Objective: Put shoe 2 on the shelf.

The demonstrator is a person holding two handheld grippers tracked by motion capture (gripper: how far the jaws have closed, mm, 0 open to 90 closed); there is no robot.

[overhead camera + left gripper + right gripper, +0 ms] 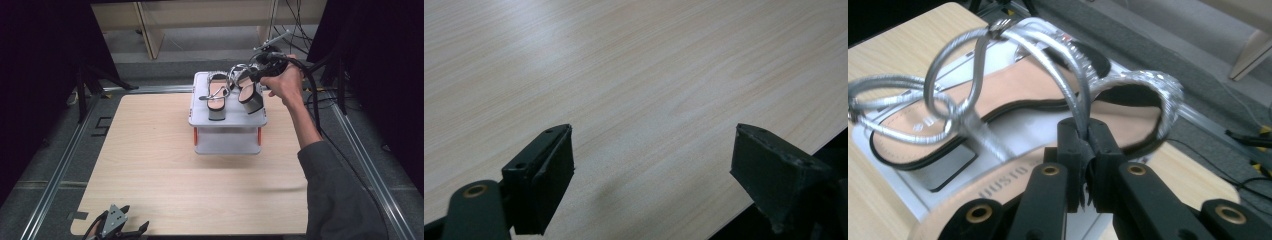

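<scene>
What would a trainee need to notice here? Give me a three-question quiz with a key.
1. True or false: the right gripper is shut on a silver strap of the sandal it carries.
2. Where does the other sandal lie?
A. flat on the wooden table
B. on top of the white shoe rack
C. between the left gripper's jaws
3. Fill in: the left gripper has its jaws ____, with bare wooden table between them.

Key: 1 true; 2 B; 3 open.
</scene>
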